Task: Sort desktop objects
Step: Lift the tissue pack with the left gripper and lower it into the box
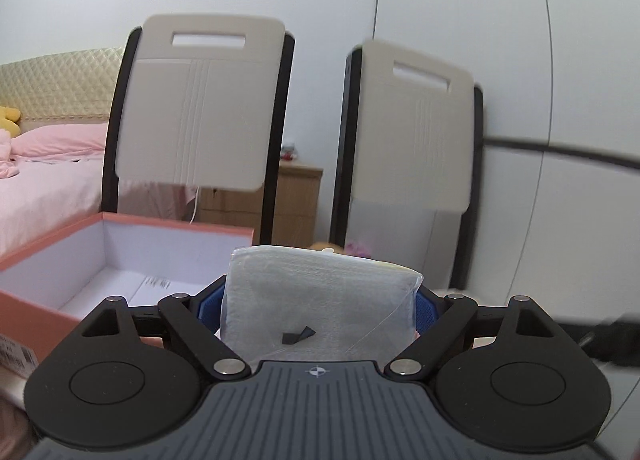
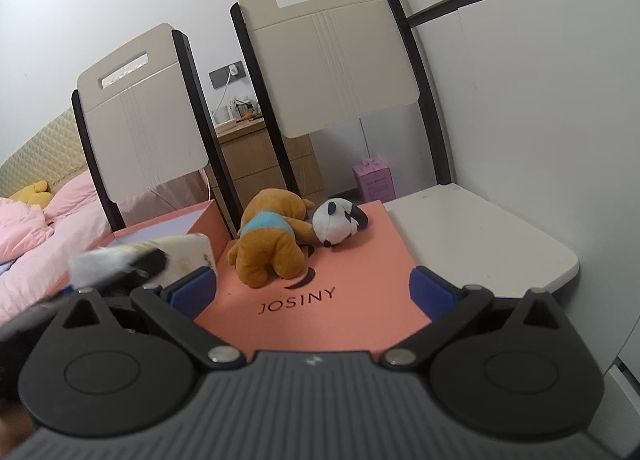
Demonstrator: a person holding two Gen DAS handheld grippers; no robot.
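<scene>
Left gripper (image 1: 320, 300) clamps a wrapped tissue pack (image 1: 320, 300) beside the open pink box (image 1: 52, 256), presumably its destination, while right gripper (image 2: 312, 292) hangs wide over the lid (image 2: 360, 260).

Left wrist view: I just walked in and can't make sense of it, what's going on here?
A person is sorting items with two handheld grippers. The left gripper is shut on a plastic-wrapped white packet, held up beside the open pink box. The right gripper is open and empty, above the pink lid, where a brown plush bear and a panda plush lie.
</scene>
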